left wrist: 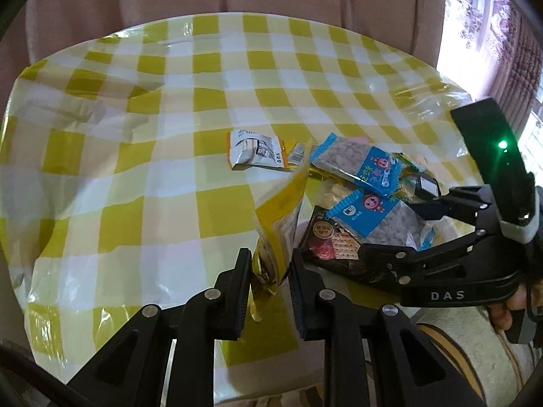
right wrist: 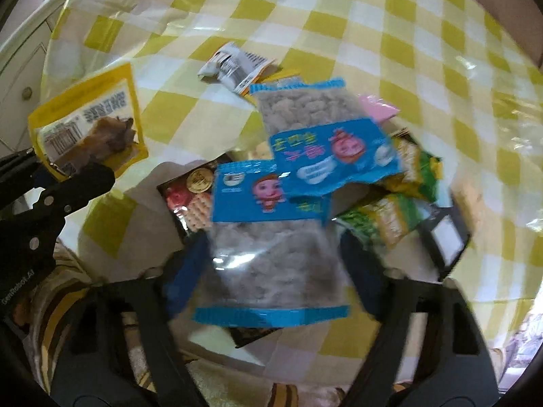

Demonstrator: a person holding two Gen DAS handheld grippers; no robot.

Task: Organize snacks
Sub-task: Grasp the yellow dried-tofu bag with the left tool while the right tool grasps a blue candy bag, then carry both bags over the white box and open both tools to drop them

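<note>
Two risks showed: left gripper [left wrist: 269, 268] pinched only the yellow foil pouch [left wrist: 280, 217] corner, which could slip, while the right gripper [right wrist: 271, 254], jaws apart, straddled a blue-banded clear snack bag [right wrist: 268, 237] and could drag neighbours.

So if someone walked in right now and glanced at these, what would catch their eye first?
Probably the heap of bright snack packets on the yellow checked tablecloth, above all the two blue-banded bags of grey puffs lying on top. Next, the left gripper clamped on a yellow pouch lifted beside the heap, while the right gripper straddles the nearer blue bag.
</note>
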